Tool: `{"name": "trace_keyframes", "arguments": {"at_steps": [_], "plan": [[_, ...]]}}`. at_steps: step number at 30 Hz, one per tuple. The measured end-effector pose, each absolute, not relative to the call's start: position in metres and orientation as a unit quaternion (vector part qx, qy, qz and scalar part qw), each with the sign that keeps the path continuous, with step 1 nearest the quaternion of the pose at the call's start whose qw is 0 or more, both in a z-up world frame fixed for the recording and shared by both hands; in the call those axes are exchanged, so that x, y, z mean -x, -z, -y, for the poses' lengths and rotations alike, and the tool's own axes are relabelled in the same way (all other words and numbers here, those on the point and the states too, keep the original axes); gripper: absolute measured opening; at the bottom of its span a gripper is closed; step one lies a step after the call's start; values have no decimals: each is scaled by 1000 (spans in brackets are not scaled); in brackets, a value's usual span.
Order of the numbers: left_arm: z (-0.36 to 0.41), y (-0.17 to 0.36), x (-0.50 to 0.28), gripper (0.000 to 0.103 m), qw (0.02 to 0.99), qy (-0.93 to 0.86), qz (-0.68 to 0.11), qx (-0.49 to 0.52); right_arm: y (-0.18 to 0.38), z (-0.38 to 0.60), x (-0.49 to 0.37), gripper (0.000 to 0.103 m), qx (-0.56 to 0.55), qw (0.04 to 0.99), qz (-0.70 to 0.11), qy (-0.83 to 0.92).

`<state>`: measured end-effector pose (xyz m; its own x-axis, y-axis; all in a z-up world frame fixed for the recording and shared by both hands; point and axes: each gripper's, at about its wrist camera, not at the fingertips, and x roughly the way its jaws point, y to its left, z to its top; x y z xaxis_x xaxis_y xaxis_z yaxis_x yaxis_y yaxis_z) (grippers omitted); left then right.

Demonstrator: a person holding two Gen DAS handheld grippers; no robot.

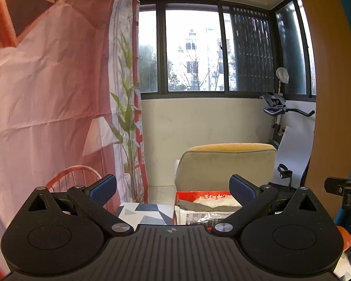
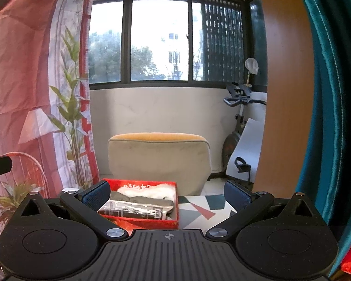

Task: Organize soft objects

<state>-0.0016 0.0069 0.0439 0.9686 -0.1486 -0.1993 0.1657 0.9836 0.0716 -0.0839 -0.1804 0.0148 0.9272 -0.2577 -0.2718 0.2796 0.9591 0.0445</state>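
Observation:
A red box sits on a table with a geometric-patterned cloth. It holds a white fluffy item, a folded grey-green cloth and a dark plastic-wrapped packet. The box also shows in the left wrist view, low and right of centre. My left gripper is open and empty, held above the near side of the table. My right gripper is open and empty, with its left finger in front of the box's left end.
A beige chair with a yellow top stands behind the table. A printed pink backdrop hangs at the left. An exercise bike and a white board stand at the right, beside a brown panel and a teal curtain.

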Motion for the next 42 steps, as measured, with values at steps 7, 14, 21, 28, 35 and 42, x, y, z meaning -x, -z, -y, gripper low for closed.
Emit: {"name": "trace_keyframes", "arguments": {"at_steps": [7,14,21,28,35,42], "plan": [[-9,-44,-1,103,991,82,-100,-43,-13,179,83,103,-38,980,-135,140],[-9,-43,-2,103,990,83,-102,-41,-12,180,83,103,-39,980,-137,141],[-9,-42,-3,103,990,83,-105,-41,-12,181,81,103,-38,979,-138,142],[-9,-40,-4,103,990,83,-108,-39,-12,181,81,103,-39,979,-139,142],[-9,-40,-5,103,990,83,-108,-39,-12,181,81,103,-38,979,-139,142],[-9,-40,-5,103,990,84,-109,-39,-9,183,80,103,-38,979,-140,143]]}}
